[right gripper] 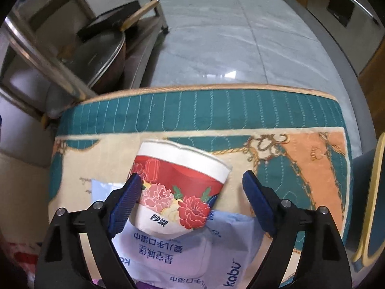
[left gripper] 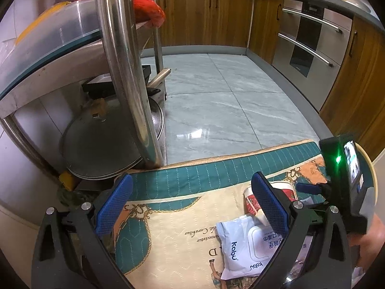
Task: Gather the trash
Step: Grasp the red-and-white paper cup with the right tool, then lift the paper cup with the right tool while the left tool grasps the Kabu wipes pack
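Note:
A crushed red and white paper cup with flowers (right gripper: 178, 187) lies on its side on a quilted teal and cream mat (right gripper: 216, 113). It rests partly on a pale blue kabu wet-wipe pack (right gripper: 168, 257). My right gripper (right gripper: 192, 204) is open, its blue fingers on either side of the cup, the left pad touching it. In the left wrist view my left gripper (left gripper: 192, 204) is open and empty above the mat (left gripper: 180, 228), with the wipe pack (left gripper: 243, 245) and cup (left gripper: 250, 200) beside its right finger. The right gripper's body (left gripper: 346, 168) shows at the right.
A steel rack (left gripper: 125, 60) with a lidded pan (left gripper: 105, 142) on its lower shelf stands left of the mat. Grey tiled floor (left gripper: 228, 103) lies beyond. Wooden cabinets and a steel oven (left gripper: 310, 41) line the far and right sides.

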Tool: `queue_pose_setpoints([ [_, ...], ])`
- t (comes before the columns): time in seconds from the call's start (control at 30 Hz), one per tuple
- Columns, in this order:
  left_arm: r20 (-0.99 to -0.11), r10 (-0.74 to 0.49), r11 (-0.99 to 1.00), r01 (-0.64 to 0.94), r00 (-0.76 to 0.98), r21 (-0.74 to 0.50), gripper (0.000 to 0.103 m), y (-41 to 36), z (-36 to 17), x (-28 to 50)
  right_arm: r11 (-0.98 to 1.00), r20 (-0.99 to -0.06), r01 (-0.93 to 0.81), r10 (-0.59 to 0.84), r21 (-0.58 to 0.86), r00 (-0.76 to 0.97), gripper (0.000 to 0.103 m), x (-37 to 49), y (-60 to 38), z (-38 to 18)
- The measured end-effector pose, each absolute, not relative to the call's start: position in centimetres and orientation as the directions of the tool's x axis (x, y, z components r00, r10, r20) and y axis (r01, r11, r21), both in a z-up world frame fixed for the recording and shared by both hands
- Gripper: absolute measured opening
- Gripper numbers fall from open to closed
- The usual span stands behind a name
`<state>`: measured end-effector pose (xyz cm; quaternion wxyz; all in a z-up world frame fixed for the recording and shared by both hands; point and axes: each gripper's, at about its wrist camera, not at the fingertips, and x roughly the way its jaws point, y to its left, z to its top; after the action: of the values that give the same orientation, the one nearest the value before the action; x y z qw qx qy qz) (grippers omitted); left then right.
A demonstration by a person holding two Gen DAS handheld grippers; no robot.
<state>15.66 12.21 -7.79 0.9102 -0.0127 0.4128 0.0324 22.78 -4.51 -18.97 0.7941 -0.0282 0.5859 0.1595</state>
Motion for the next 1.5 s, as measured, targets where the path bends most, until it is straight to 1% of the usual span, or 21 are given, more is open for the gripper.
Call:
queue_pose_setpoints([
  [0.1, -0.753, 0.041, 0.997, -0.071, 0.657, -0.008, 0.097, 12.2, -7.8, 15.8, 0.944, -0.943, -0.304, 0.213, 0.131, 0.255, 0.087, 22.5, -4.0, -19.3],
  [0.13, -0.752, 0.040, 0.998, -0.069, 0.657, -0.007, 0.097, 12.3, -7.7, 15.8, 0.943, -0.943, -0.309, 0.209, 0.124, 0.259, 0.084, 22.4, -3.9, -19.2],
  [0.17, -0.751, 0.040, 0.998, -0.063, 0.659, -0.003, 0.097, 12.1, -7.7, 15.8, 0.939, -0.941, -0.320, 0.213, 0.123, 0.263, 0.079, 22.3, -3.8, -19.1],
  [0.2, -0.750, 0.039, 0.998, -0.060, 0.660, -0.001, 0.097, 12.1, -7.7, 15.8, 0.933, -0.939, -0.336, 0.226, 0.131, 0.260, 0.069, 22.2, -3.6, -19.1],
  [0.23, -0.749, 0.040, 0.998, -0.058, 0.661, 0.002, 0.097, 12.0, -7.7, 15.8, 0.928, -0.936, -0.350, 0.229, 0.127, 0.267, 0.064, 22.1, -3.4, -18.8],
  [0.27, -0.749, 0.041, 0.998, -0.058, 0.661, 0.003, 0.097, 12.0, -7.7, 15.8, 0.927, -0.933, -0.359, 0.219, 0.109, 0.284, 0.061, 21.9, -3.2, -18.6],
  [0.33, -0.750, 0.039, 0.998, -0.060, 0.661, -0.002, 0.097, 12.1, -7.7, 15.8, 0.922, -0.922, -0.379, 0.216, 0.084, 0.321, 0.049, 21.7, -3.0, -17.8],
  [0.5, -0.746, 0.036, 0.998, -0.064, 0.665, -0.008, 0.097, 12.0, -7.4, 15.6, 0.916, -0.902, -0.388, 0.249, 0.101, 0.353, 0.037, 21.6, -3.6, -16.4],
  [0.53, -0.745, 0.035, 0.998, -0.064, 0.666, -0.011, 0.097, 12.0, -7.3, 15.6, 0.915, -0.896, -0.388, 0.259, 0.108, 0.361, 0.032, 21.5, -3.8, -16.0],
  [0.57, -0.744, 0.033, 0.998, -0.063, 0.667, -0.012, 0.097, 11.9, -7.2, 15.5, 0.914, -0.891, -0.390, 0.267, 0.113, 0.368, 0.030, 21.5, -4.0, -15.7],
  [0.63, -0.743, 0.033, 0.998, -0.061, 0.668, -0.011, 0.097, 11.6, -7.1, 15.4, 0.909, -0.873, -0.396, 0.295, 0.131, 0.389, 0.018, 21.2, -4.6, -14.4],
  [0.7, -0.744, 0.031, 0.998, -0.060, 0.668, -0.013, 0.097, 11.4, -7.0, 15.3, 0.903, -0.859, -0.403, 0.321, 0.151, 0.398, 0.017, 20.9, -5.1, -13.5],
  [0.83, -0.746, 0.026, 0.999, -0.047, 0.666, -0.007, 0.097, 10.7, -6.8, 14.8, 0.905, -0.836, -0.393, 0.338, 0.163, 0.432, 0.017, 20.0, -6.7, -11.4],
  [1.1, -0.782, -0.004, 1.000, -0.001, 0.623, -0.007, 0.097, 8.1, -7.7, 13.9, 0.937, -0.803, -0.324, 0.294, 0.134, 0.518, 0.017, 18.3, -11.2, -7.9],
  [1.17, -0.786, -0.001, 1.000, 0.022, 0.619, 0.016, 0.097, 6.8, -7.9, 13.8, 0.941, -0.800, -0.313, 0.285, 0.129, 0.527, 0.017, 17.7, -12.5, -7.4],
  [1.27, -0.796, -0.036, 0.996, 0.086, 0.604, 0.020, 0.097, 4.0, -8.5, 13.5, 0.949, -0.795, -0.298, 0.257, 0.101, 0.550, 0.017, 17.1, -14.6, -6.4],
  [1.4, -0.820, -0.058, 0.981, 0.183, 0.569, 0.057, 0.097, -0.6, -9.9, 13.7, 0.964, -0.776, -0.257, 0.216, 0.072, 0.592, 0.017, 16.8, -18.0, -5.4],
  [1.5, -0.848, -0.089, 0.973, 0.228, 0.522, 0.038, 0.096, -3.4, -11.3, 14.1, 0.971, -0.775, -0.231, 0.193, 0.063, 0.601, 0.017, 16.8, -20.3, -5.2],
])
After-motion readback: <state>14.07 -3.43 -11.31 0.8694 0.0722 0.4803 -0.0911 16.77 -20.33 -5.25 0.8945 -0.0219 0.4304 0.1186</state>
